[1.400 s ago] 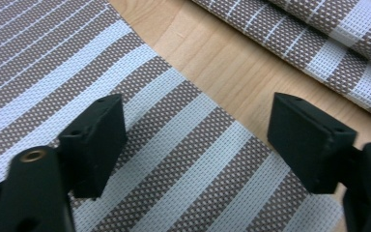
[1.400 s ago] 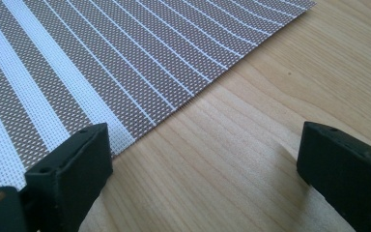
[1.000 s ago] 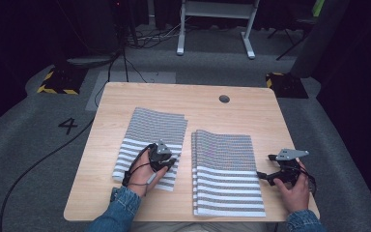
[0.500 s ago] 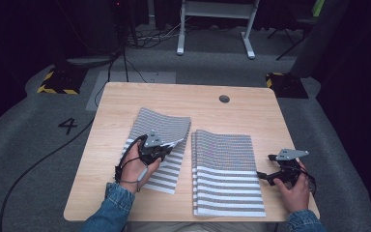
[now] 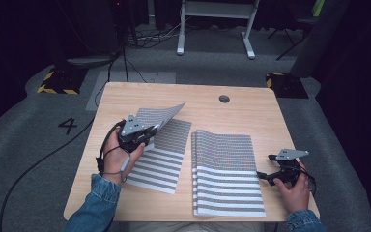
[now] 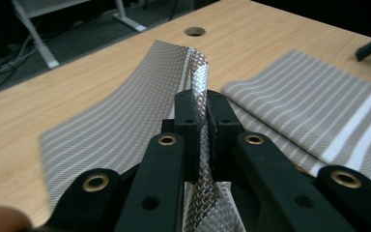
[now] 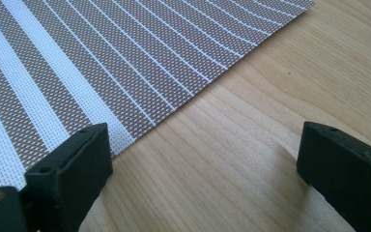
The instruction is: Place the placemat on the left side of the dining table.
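Placemat [image 5: 160, 145] on the left of the desk [image 5: 207, 96] now has its far edge lifted higher than a second ago, pinched in the closed left tool [image 5: 147, 131]; its long axis runs near to far. Beside the right mat stack [image 5: 227, 174], the right tool [image 7: 203, 159] stays open, unmoved.

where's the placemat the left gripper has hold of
In the high view, the striped placemat lies left of the placemat stack on the table, its far edge lifted, pinched by the left gripper.
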Demonstrator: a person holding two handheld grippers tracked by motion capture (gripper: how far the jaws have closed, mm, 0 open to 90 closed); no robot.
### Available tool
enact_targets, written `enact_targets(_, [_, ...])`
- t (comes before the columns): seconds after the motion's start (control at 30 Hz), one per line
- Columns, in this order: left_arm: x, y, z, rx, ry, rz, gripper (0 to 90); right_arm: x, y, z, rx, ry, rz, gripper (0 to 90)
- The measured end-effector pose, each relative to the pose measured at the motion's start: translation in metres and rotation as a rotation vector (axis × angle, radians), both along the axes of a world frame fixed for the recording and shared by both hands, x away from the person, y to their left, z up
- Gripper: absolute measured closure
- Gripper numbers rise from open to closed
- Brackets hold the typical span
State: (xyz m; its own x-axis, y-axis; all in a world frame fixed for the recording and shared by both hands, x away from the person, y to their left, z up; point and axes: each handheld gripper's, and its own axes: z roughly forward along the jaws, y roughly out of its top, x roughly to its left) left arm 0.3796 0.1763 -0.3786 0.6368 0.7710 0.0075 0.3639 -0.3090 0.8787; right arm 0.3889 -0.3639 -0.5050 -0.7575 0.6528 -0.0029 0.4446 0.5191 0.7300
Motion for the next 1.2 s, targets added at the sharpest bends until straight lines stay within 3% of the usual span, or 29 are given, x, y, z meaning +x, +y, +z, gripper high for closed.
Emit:
enact_targets(0.17, [0.004, 0.024, 0.015, -0.004, -0.053, 0.077, 85.0, 0.0, 0.0, 0.0, 0.0, 0.0, 0.0, 5.4])
enact_targets(0.3, [0.008, 0.042, 0.017, -0.019, -0.067, 0.132, 84.5, 0.0, 0.0, 0.0, 0.0, 0.0, 0.0, 5.4])
enact_targets(0.33, [0.008, 0.042, 0.017, -0.019, -0.067, 0.132, 84.4, 0.0, 0.0, 0.0, 0.0, 0.001, -0.001, 5.4])
enact_targets(0.47, [0.01, 0.066, 0.015, -0.018, -0.074, 0.228, 84.1, 0.0, 0.0, 0.0, 0.0, 0.001, -0.001, 5.4])
enact_targets(0.6, [0.009, 0.083, 0.011, -0.01, -0.068, 0.276, 83.0, 0.0, 0.0, 0.0, 0.0, 0.001, -0.002, 5.4])
enact_targets(0.8, [0.006, 0.107, -0.001, -0.038, -0.039, 0.346, 80.6, 0.0, 0.0, 0.0, 0.0, 0.001, -0.004, 5.4])
enact_targets(0.9, [0.0, 0.12, -0.006, -0.045, -0.043, 0.432, 73.0, 0.0, 0.0, 0.0, 0.0, 0.001, -0.004, 5.4])
enact_targets(0.93, [0.0, 0.12, -0.006, -0.045, -0.043, 0.432, 67.7, 0.0, 0.0, 0.0, 0.0, 0.001, -0.005, 5.4])
enact_targets(0.97, [-0.007, 0.123, -0.005, -0.058, -0.077, 0.525, 60.5, 0.0, 0.0, 0.0, 0.0, 0.001, -0.004, 5.4])
enact_targets(1.03, [-0.016, 0.12, -0.001, -0.048, -0.138, 0.599, 43.9, 0.0, 0.0, 0.0, 0.0, 0.001, -0.004, 5.4])
enact_targets(1.1, [-0.022, 0.11, 0.003, -0.071, -0.169, 0.605, 33.4, 0.0, 0.0, 0.0, 0.0, 0.001, -0.005, 5.4])
enact_targets(1.13, [-0.024, 0.103, 0.004, -0.094, -0.178, 0.579, 29.2, 0.0, 0.0, 0.0, 0.0, 0.001, -0.004, 5.4])
enact_targets(1.2, [-0.025, 0.088, 0.005, -0.117, -0.152, 0.49, 29.5, 0.0, 0.0, 0.0, 0.0, 0.001, -0.004, 5.4])
